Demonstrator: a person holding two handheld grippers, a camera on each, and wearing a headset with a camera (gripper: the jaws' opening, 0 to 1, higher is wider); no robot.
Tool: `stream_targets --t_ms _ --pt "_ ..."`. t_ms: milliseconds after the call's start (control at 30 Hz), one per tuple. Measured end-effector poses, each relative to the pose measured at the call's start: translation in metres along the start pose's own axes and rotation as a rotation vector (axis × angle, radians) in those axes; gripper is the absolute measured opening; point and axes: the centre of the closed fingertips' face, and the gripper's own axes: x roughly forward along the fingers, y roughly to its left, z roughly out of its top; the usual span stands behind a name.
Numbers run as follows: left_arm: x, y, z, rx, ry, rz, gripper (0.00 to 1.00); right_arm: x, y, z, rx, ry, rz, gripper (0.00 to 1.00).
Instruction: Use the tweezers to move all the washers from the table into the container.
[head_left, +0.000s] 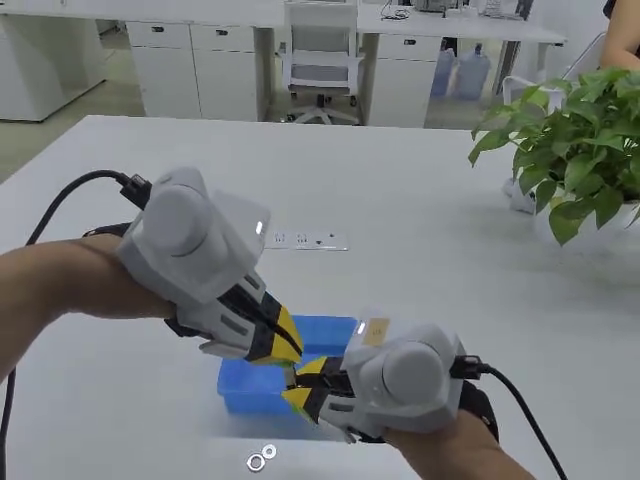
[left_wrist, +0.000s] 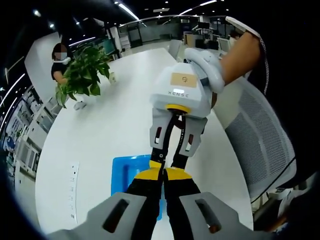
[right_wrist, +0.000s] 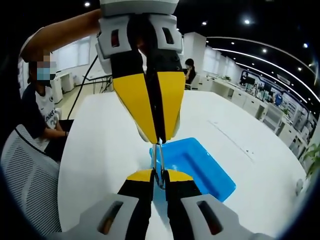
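Washers are lying on the white table, two together just on the near side of the blue container. Tweezers are bridging both grippers above the container. The left gripper and right gripper are each pinching them with jaws closed tight, tips nearly meeting.

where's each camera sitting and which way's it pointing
Head view: on the person's headset, looking forward and down over the table at the blue container; both forearms, the left gripper and the right gripper show.
Left gripper view: on the left gripper, looking along its shut jaws straight at the right gripper and the arm holding it.
Right gripper view: on the right gripper, looking along its jaws at the left gripper and the tweezers.
Shared: the gripper views face each other; all see the blue container.
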Motion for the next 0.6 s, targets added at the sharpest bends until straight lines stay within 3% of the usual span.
stream_targets --t_ms 600 --pt "0.0 0.029 -0.015 -0.013 0.008 0.012 0.05 0.019 -0.025 0.002 0.019 -0.016 -0.008 0.1"
